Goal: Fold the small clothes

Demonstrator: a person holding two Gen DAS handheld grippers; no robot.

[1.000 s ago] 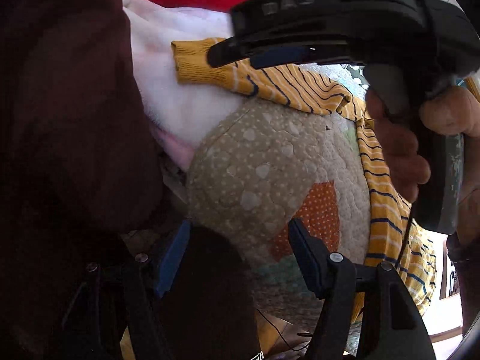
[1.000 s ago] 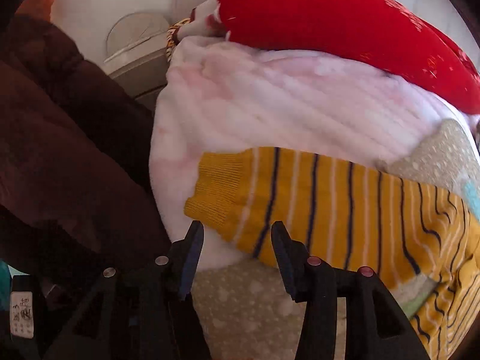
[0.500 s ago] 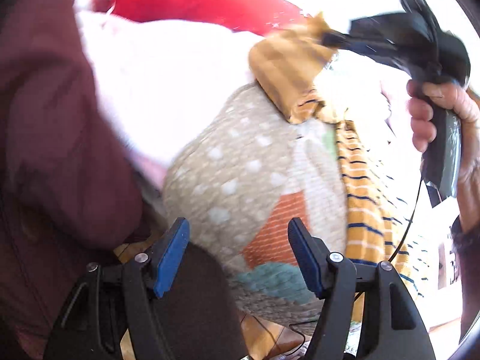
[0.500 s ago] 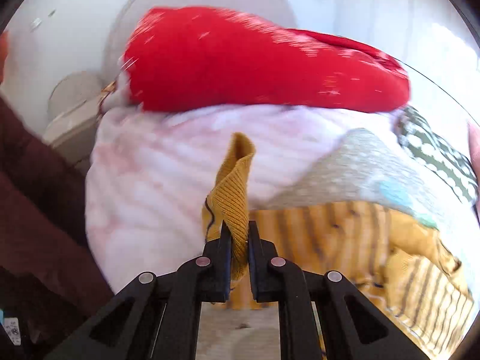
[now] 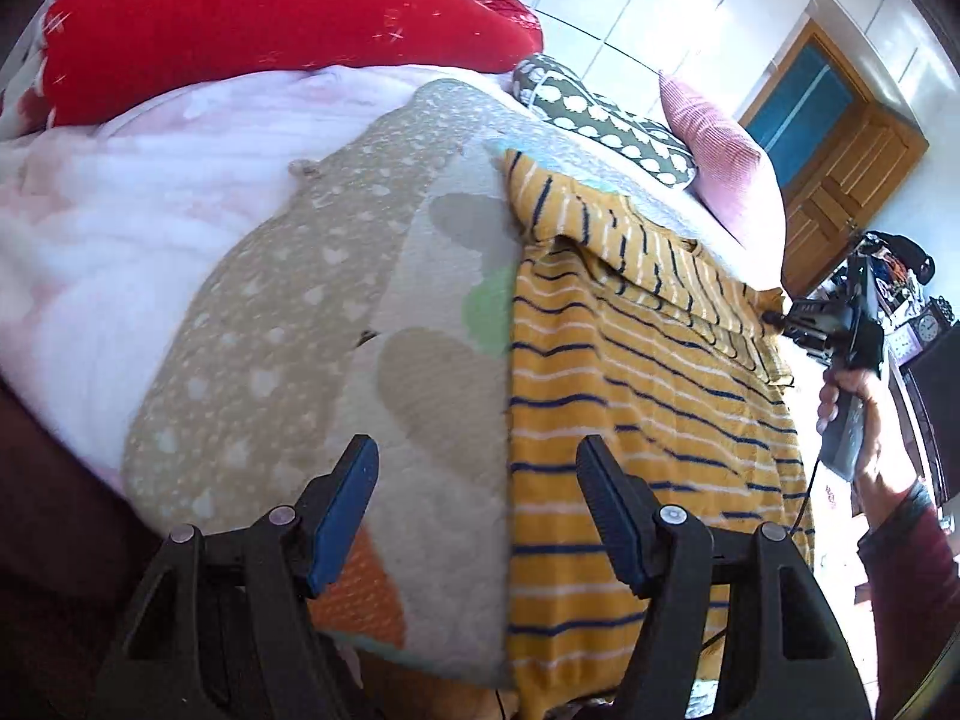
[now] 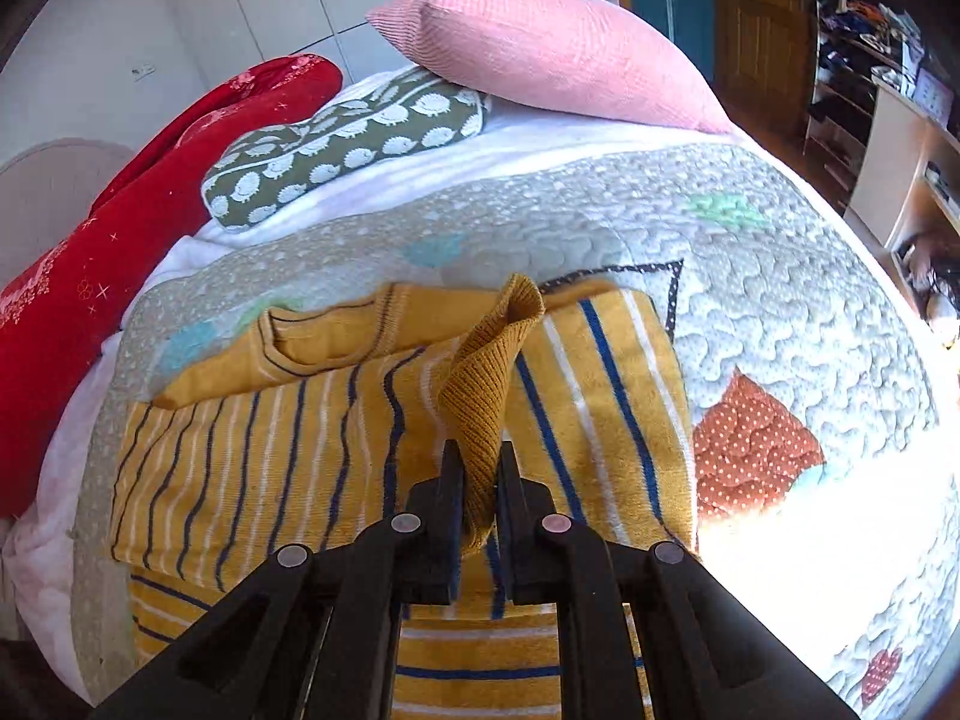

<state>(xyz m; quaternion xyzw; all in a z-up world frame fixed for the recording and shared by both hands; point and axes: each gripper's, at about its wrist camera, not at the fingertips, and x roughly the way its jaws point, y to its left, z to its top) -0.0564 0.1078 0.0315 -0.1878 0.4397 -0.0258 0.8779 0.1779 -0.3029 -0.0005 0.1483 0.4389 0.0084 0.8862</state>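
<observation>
Yellow striped sweater (image 6: pixel 252 456) is lying flat on the quilt (image 6: pixel 750 312) near the bed's front edge, one sleeve already folded across the body. Right gripper (image 6: pixel 480 474) is pinching the ribbed cuff (image 6: pixel 486 384), fingers clamped on it, holding it over the sweater's middle. Left gripper (image 5: pixel 477 510) is hovering over the bed's near edge, fingers apart, holding nothing. Judging: early fold; other sleeve and body folds left. Red pillow (image 6: pixel 120 252), green pillow (image 6: pixel 336 144), pink pillow (image 6: pixel 540 48) are sitting at the far edge, not blocking.
</observation>
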